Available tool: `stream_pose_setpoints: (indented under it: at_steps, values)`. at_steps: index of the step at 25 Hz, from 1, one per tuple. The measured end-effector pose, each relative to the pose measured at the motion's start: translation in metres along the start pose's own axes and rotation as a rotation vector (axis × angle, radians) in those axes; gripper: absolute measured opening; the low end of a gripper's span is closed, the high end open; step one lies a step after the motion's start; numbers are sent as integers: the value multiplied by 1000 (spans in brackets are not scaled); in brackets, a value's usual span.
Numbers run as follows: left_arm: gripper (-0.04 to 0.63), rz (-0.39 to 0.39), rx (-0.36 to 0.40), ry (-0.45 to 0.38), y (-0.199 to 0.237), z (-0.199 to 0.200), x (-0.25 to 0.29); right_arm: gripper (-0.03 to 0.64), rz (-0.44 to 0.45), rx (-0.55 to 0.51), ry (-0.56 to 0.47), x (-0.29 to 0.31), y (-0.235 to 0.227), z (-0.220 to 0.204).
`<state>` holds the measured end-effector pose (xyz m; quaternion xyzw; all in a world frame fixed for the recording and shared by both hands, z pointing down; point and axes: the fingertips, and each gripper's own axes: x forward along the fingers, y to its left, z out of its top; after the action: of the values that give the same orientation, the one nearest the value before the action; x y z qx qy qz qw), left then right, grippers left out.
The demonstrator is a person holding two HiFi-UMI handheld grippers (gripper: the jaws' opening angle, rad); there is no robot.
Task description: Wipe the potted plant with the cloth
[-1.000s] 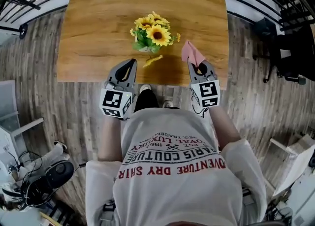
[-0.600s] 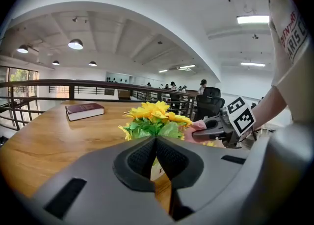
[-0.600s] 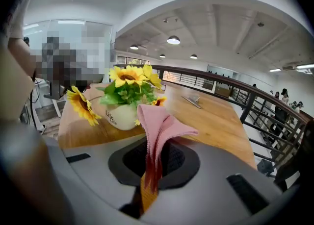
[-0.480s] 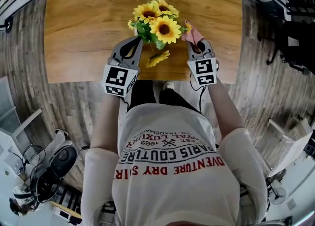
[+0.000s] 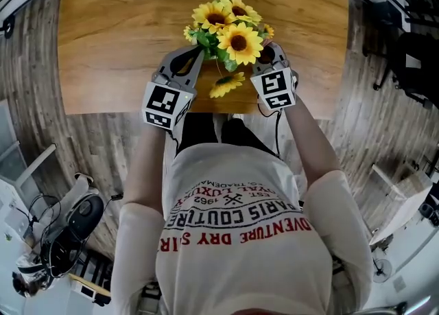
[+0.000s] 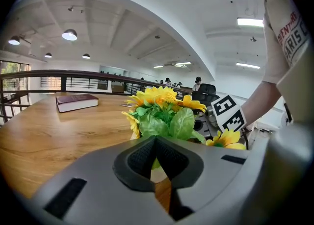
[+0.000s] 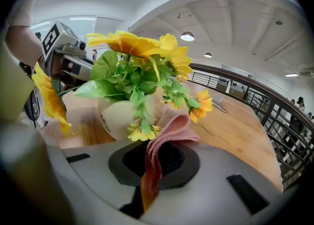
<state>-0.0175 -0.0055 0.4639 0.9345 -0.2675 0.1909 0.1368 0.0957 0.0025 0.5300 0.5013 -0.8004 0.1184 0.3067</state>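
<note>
Right tool (image 7: 158, 159) clamped on folded pink knitted cloth (image 7: 169, 132), left tool (image 6: 156, 146) closed and empty, both flanking white-potted yellow sunflower plant (image 5: 230, 31); wiping seemingly not yet started.

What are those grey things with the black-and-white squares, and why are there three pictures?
A person holds a grabbing tool in each hand; each has two jaws. The squares are part of the tools. The head view comes from a camera on the person's head, looking down. The other two come from cameras riding on the tools. On the wooden table stands a potted plant with sunflowers; a book lies farther back. The right gripper pinches a pink cloth, close to the plant. The left gripper is shut and holds nothing.
</note>
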Motion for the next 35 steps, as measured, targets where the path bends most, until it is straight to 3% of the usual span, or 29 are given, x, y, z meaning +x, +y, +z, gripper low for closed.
stream_pose_setpoints:
  at_steps: [4, 8, 16, 23, 29, 35]
  values:
    - [15, -8, -17, 10, 1, 0, 1, 34, 34, -28, 2, 5, 14, -2]
    - [15, -19, 33, 39, -2, 0, 3, 34, 34, -59, 0, 7, 19, -1]
    - [15, -65, -30, 36, -1, 2, 2, 34, 48, -140, 24, 1, 30, -6]
    - [15, -90, -56, 29, 0, 3, 2, 34, 50, -47, 64, -3, 39, -8]
    - [15, -130, -8, 40, -2, 2, 2, 34, 55, 21, 46, -13, 59, -2]
    - [15, -197, -8, 46, -2, 2, 1, 34, 38, 76, 32, -12, 84, 1]
